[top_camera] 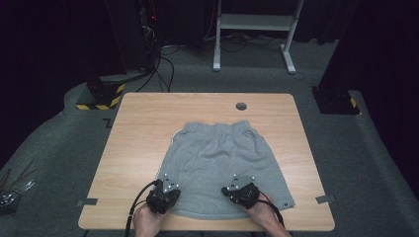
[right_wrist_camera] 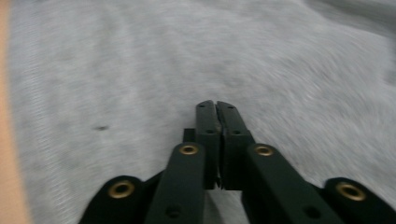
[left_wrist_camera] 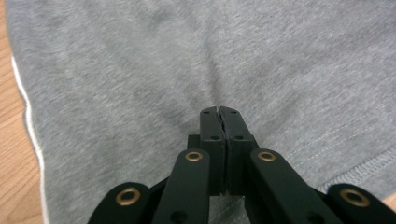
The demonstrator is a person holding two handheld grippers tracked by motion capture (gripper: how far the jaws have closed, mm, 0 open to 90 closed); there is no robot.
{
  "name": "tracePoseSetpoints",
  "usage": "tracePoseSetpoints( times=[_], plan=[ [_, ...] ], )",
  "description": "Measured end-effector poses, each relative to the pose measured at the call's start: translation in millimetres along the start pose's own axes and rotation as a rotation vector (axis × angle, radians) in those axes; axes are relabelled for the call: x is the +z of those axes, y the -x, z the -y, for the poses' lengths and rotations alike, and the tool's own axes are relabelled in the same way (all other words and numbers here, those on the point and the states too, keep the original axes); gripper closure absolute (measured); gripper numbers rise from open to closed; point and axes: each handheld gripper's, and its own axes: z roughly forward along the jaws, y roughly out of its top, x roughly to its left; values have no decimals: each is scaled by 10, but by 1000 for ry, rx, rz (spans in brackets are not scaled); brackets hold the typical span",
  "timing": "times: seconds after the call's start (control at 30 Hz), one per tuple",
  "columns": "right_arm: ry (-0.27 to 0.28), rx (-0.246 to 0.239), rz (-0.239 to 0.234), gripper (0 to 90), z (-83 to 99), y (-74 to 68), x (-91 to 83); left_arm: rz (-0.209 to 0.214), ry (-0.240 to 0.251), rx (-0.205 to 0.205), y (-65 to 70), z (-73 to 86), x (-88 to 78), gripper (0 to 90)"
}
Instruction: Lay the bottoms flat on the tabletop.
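Fingers (left_wrist_camera: 210, 122) of both grippers pressed together, nothing between; seemingly hovering over grey shorts (top_camera: 222, 158).

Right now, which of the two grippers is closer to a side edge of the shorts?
The left gripper: it sits by the white-piped edge of the grey shorts; the right gripper is further inside.

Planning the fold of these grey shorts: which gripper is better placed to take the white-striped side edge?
The left gripper, probably. It sits over the shorts near the white-striped edge; the right gripper sits toward the other side. Both are shut.
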Motion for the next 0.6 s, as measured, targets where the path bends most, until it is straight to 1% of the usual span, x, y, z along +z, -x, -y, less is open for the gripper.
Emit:
tracePoseSetpoints(
  times=[0.03,0.07,0.1,0.13,0.17,0.2,0.23,0.27,0.33,0.37,0.4,0.43,0.47,0.5,0.53,0.57,0.6],
  plan=[
    [-6,-21,-7,892,-10,-28,-7,10,3,-7,-9,-10,4,848],
    [0,-32,-23,892,-13,-45,-17,10,11,-16,-19,-24,10,793],
    [12,-22,-42,877,-16,-50,-31,1,22,-23,-31,-40,14,733],
    [21,-13,-29,846,-21,-52,-42,-8,32,-37,-47,-61,17,676],
    [18,-6,-14,843,-27,-44,-38,-20,40,-49,-71,-87,20,626],
    [6,6,-22,845,-29,-36,-18,-35,48,-59,-99,-116,27,584],
    [-5,4,-44,856,-24,-44,13,-48,52,-67,-134,-149,33,546],
    [7,-10,-55,864,-18,-77,17,-66,59,-80,-176,-180,43,527],
    [-5,-64,-98,867,-33,-154,0,-83,67,-120,-288,-239,76,498],
    [-8,-81,-112,865,-31,-184,-12,-97,71,-144,-363,-271,106,484],
    [-7,-88,-125,848,-22,-179,-27,-106,73,-155,-407,-287,126,480],
    [-1,-80,-134,815,-15,-153,-37,-116,71,-167,-459,-306,153,479],
    [15,-54,-125,775,0,-96,-56,-123,77,-180,-507,-316,183,479],
    [31,-11,-99,749,15,-17,-84,-133,78,-193,-550,-322,210,480],
    [55,35,-63,726,31,83,-117,-146,76,-198,-592,-325,232,480],
    [77,86,-12,704,50,194,-158,-157,79,-206,-629,-327,249,482],
    [84,134,51,686,65,303,-196,-160,82,-215,-660,-328,262,483]
  ],
)
